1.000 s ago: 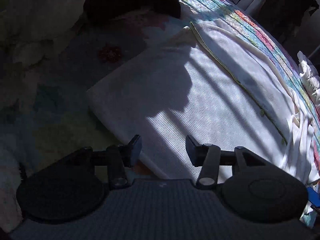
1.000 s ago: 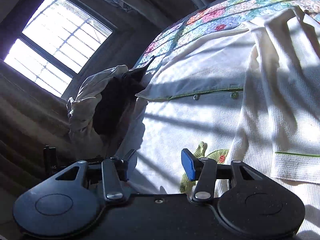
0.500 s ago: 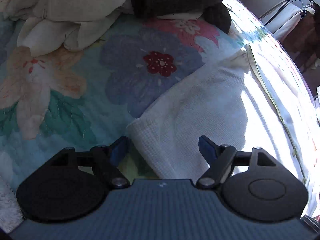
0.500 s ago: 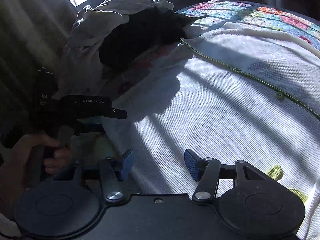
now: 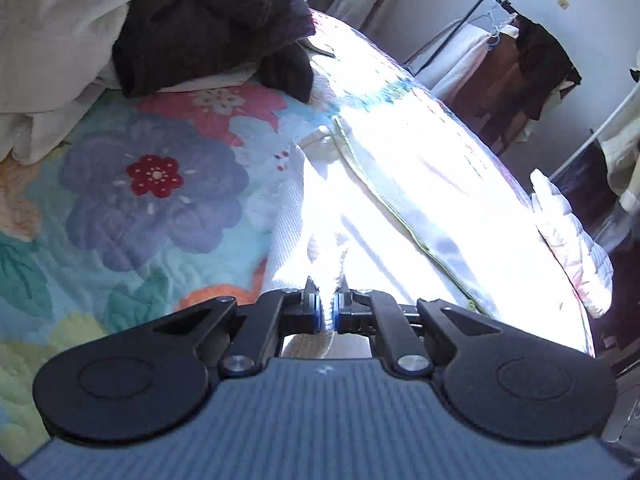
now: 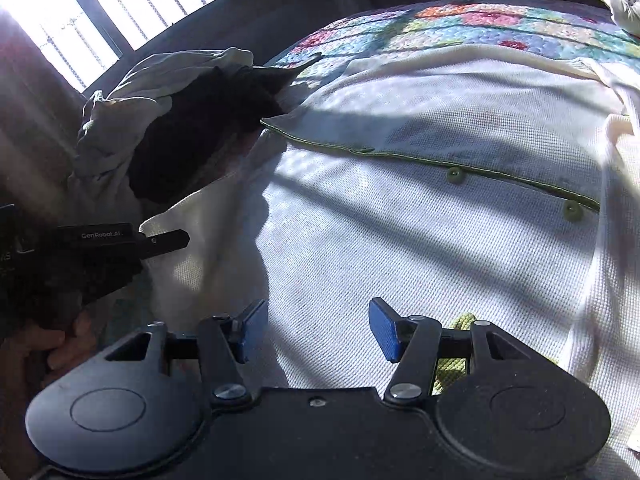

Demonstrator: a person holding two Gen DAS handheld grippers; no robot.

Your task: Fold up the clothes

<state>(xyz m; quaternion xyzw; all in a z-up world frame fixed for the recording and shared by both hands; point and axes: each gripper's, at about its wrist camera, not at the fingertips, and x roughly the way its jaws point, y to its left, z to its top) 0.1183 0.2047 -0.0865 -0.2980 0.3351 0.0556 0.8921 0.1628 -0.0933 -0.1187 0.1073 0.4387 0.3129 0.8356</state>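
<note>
A white waffle-knit garment (image 5: 288,220) with green trim and green buttons (image 6: 456,176) lies spread on the floral quilt (image 5: 152,184). My left gripper (image 5: 327,300) is shut on a pinched ridge of the garment's near edge, and the cloth bunches up between its pads. In the right wrist view the left gripper (image 6: 160,240) sits at the garment's left corner, held by a hand (image 6: 60,344). My right gripper (image 6: 318,324) stands open just above the white garment (image 6: 400,240), with cloth beneath the blue pads but nothing pressed between them.
A pile of clothes lies at the head of the bed: a dark garment (image 5: 208,32) on cream cloth (image 5: 60,20). A white padded item (image 5: 572,240) hangs at the bed's far edge. A clothes rack (image 5: 512,52) stands beyond. A barred window (image 6: 120,0) glares at the left.
The left jaws opened wide over the garment's edge, then closed on a fold of it. The right gripper dropped closer to the cloth and stayed open.
</note>
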